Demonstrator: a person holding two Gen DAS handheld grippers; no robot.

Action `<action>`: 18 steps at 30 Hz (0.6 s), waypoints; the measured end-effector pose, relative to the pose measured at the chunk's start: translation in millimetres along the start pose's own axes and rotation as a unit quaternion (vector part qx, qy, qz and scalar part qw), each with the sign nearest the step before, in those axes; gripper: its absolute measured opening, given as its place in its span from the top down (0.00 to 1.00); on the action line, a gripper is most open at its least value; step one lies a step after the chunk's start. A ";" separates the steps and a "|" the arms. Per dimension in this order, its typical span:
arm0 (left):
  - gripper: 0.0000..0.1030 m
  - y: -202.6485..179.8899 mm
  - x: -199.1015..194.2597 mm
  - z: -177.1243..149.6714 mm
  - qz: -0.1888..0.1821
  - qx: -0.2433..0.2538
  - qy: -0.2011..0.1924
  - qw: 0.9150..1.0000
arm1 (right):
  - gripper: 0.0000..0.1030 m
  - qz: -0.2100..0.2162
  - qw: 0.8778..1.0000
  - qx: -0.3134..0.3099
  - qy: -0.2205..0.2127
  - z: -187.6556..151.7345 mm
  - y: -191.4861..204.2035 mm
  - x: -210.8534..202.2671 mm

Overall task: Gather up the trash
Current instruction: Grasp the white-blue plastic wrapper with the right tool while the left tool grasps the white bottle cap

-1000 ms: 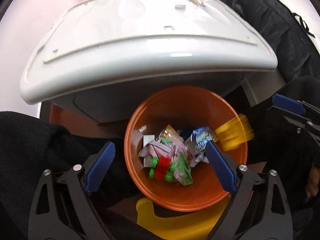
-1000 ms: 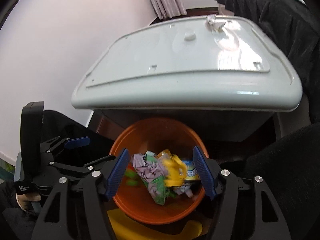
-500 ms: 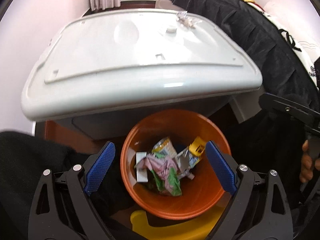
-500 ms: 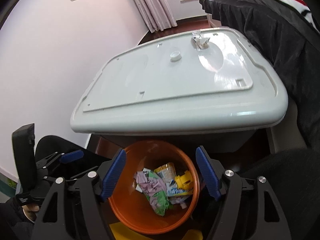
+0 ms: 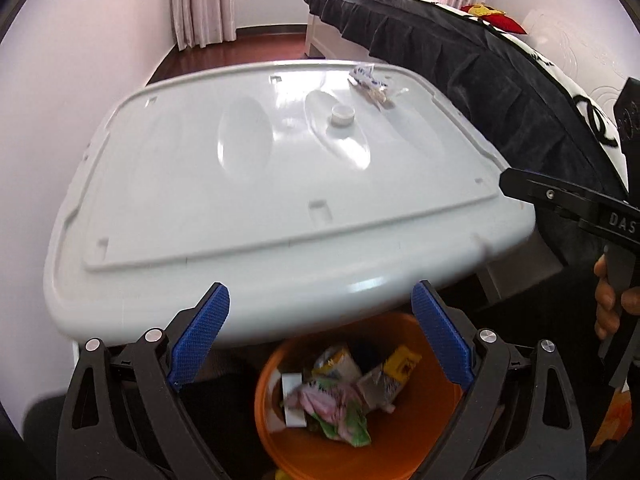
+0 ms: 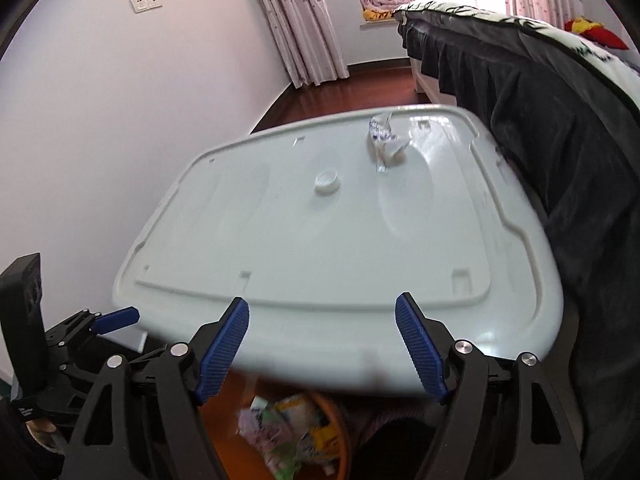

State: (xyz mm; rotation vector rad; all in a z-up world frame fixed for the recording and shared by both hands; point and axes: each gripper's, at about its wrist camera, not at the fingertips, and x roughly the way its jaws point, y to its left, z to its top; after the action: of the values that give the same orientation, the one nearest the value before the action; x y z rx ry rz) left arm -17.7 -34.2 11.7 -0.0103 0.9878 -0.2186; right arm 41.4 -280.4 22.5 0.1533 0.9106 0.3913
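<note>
An orange bin holding several crumpled wrappers stands on the floor in front of a pale grey storage box. A clear crumpled wrapper lies at the far right of the box lid; it also shows in the right wrist view. A white bottle cap sits near the lid's middle, also in the right wrist view. My left gripper is open and empty, above the bin's near edge. My right gripper is open and empty, over the lid's front edge.
A bed with a black skirt runs along the right side of the box. A white wall is to the left. Dark wooden floor and curtains lie beyond. The bin shows partly under the lid edge.
Both grippers have risen and tilted up from the bin toward the box lid. The bin has dropped low in both views. A yellow wrapper has landed in the bin.
</note>
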 end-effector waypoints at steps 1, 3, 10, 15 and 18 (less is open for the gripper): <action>0.12 -0.8 4.1 7.5 0.000 0.001 0.000 1.000 | 0.27 -0.006 1.000 -0.002 -0.001 8.7 -2.6 4.9; 0.12 -2.0 11.4 20.4 -0.005 0.003 -0.002 1.000 | 0.23 -0.012 1.000 -0.005 -0.005 22.3 -7.2 12.4; 0.12 -9.0 44.5 65.4 -0.002 0.033 0.002 0.999 | 0.19 -0.046 0.999 -0.003 -0.012 80.5 -31.2 50.8; 0.12 -1.5 72.6 79.6 0.009 0.015 -0.005 1.000 | 0.18 -0.062 0.998 0.012 -0.004 120.8 -50.1 89.6; 0.12 7.0 84.9 79.8 0.004 -0.017 0.006 1.000 | 0.18 -0.079 0.997 0.008 0.008 145.7 -55.4 121.6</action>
State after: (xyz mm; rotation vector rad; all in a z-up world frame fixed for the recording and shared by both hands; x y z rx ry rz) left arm 94.7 -50.6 -15.2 -0.0353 1.0037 -0.1940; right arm 238.3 -278.4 5.2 0.0918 0.9352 0.2385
